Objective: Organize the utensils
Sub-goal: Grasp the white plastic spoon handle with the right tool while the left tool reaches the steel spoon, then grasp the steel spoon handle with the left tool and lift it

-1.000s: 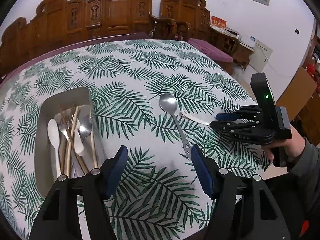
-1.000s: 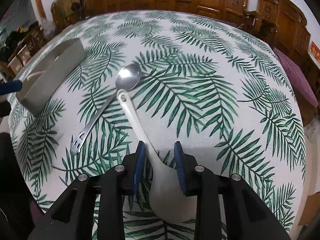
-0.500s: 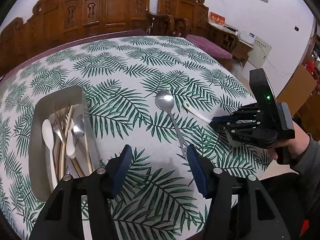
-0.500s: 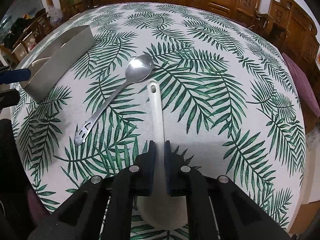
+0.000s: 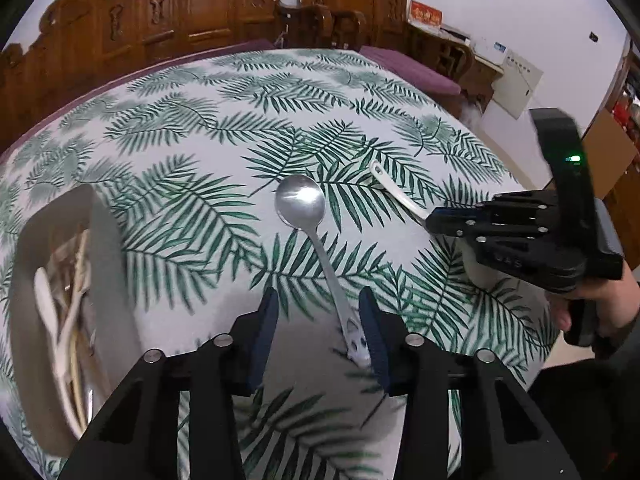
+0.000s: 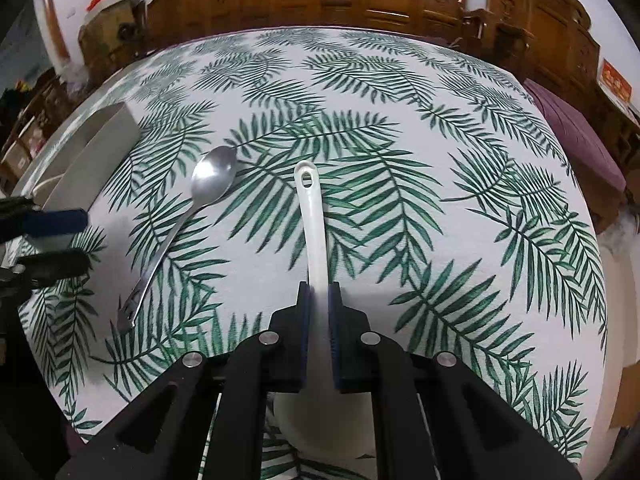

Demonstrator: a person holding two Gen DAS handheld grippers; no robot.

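Right tongs (image 6: pixel 318 308) clamping white spoon (image 6: pixel 312 216), handle pointing away, left tongs (image 5: pixel 320 320) spread around metal spoon (image 5: pixel 310 224)

- The right gripper (image 6: pixel 318 300) has its two blue-padded fingers (image 6: pixel 303 320) pressed closed on the handle of the white spoon (image 6: pixel 312 216), which points toward 12 o'clock in the right wrist view.
- In the left wrist view this right gripper (image 5: pixel 434 220) enters from 3 o'clock, and its fingers point toward 9 o'clock.
- The right hand (image 5: pixel 592 300) wraps the grip of the gripper at 4 o'clock in the same view.
- The left gripper (image 5: pixel 318 320) has its fingers (image 5: pixel 266 328) spread apart, just above the table; the end of the metal spoon (image 5: pixel 316 232) lies just beside the right finger.
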